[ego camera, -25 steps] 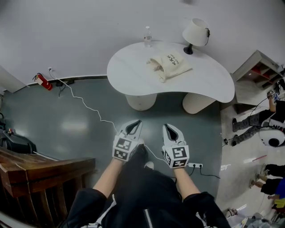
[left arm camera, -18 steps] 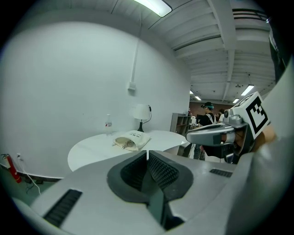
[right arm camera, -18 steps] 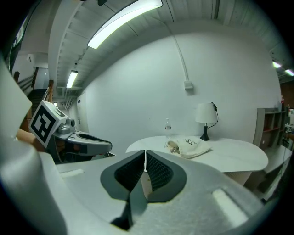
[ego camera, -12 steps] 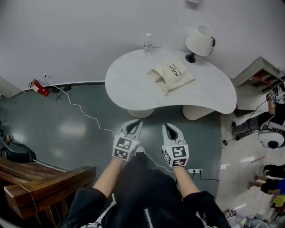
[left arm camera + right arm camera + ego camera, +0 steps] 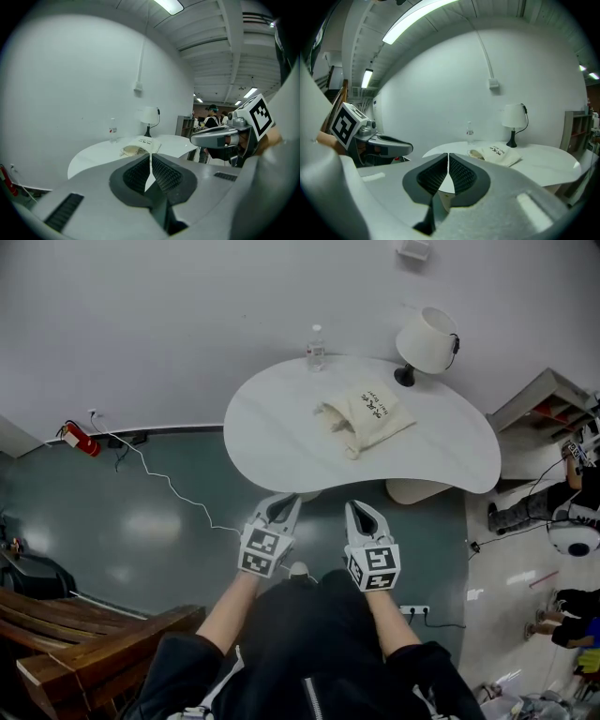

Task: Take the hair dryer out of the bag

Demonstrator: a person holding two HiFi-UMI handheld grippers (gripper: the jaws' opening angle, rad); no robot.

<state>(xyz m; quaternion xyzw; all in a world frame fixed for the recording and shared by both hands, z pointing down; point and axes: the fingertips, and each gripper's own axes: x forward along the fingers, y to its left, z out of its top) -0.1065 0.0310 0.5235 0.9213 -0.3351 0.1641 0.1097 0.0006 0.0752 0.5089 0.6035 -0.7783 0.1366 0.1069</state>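
Observation:
A cream cloth bag (image 5: 364, 412) with dark print lies on the white curved table (image 5: 281, 427), its mouth toward the left; no hair dryer shows outside it. The bag also shows far ahead in the left gripper view (image 5: 139, 147) and in the right gripper view (image 5: 496, 154). My left gripper (image 5: 284, 503) and right gripper (image 5: 358, 512) hang side by side over the floor, short of the table's near edge, both shut with nothing between the jaws. In each gripper view the jaws meet: the left gripper (image 5: 150, 165), the right gripper (image 5: 448, 165).
A water bottle (image 5: 316, 343) and a white table lamp (image 5: 427, 341) stand at the table's far edge. A white cable (image 5: 169, 482) crosses the grey floor to a power strip (image 5: 413, 611). A wooden bench (image 5: 84, 652) is at lower left, shelves (image 5: 544, 399) and people (image 5: 562, 521) at right.
Both grippers, still shut, have come closer to the table together with me; the table and bag now sit nearer in the head view. The bench has slid toward the lower left.

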